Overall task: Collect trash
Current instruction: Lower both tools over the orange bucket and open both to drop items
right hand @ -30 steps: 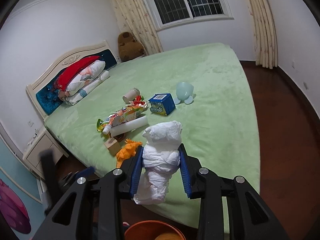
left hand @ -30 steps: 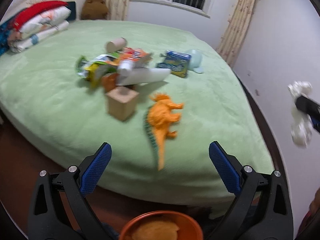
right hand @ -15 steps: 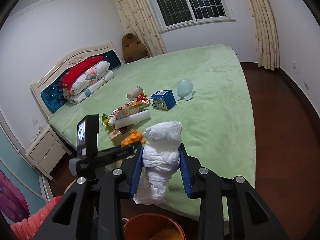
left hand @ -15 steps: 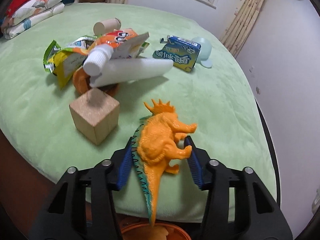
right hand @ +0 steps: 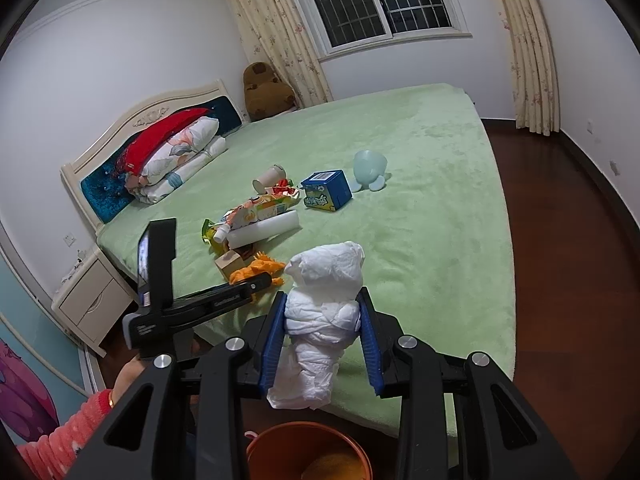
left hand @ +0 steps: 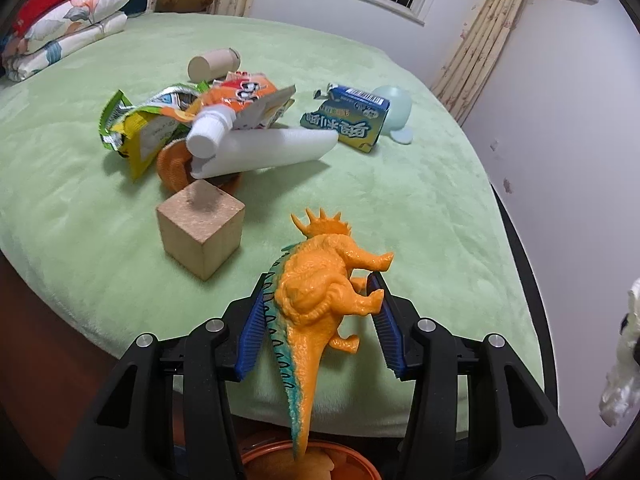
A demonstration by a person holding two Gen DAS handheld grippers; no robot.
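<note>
My left gripper [left hand: 318,300] is shut on an orange toy dinosaur [left hand: 316,296] at the near edge of the green bed [left hand: 420,208]; its tail hangs over an orange bin [left hand: 308,462]. My right gripper [right hand: 322,324] is shut on a crumpled white tissue wad [right hand: 324,312], held above the orange bin [right hand: 308,454]. The wad also shows at the right edge of the left wrist view [left hand: 624,352]. The left gripper [right hand: 256,284] with the dinosaur [right hand: 258,268] shows in the right wrist view. A heap of snack wrappers [left hand: 192,120], a white tube [left hand: 264,148] and a paper cup [left hand: 214,66] lies mid-bed.
A wooden cube [left hand: 200,232] stands left of the dinosaur. A blue carton [left hand: 346,118] and a pale green cup [left hand: 396,112] lie further back. Pillows [right hand: 176,152] are at the headboard, a bedside cabinet [right hand: 92,304] at the left. Dark wood floor [right hand: 568,280] runs right of the bed.
My left gripper moved forward to the bed edge and closed on the orange dinosaur. My right gripper has kept its hold on the tissue wad and barely moved.
</note>
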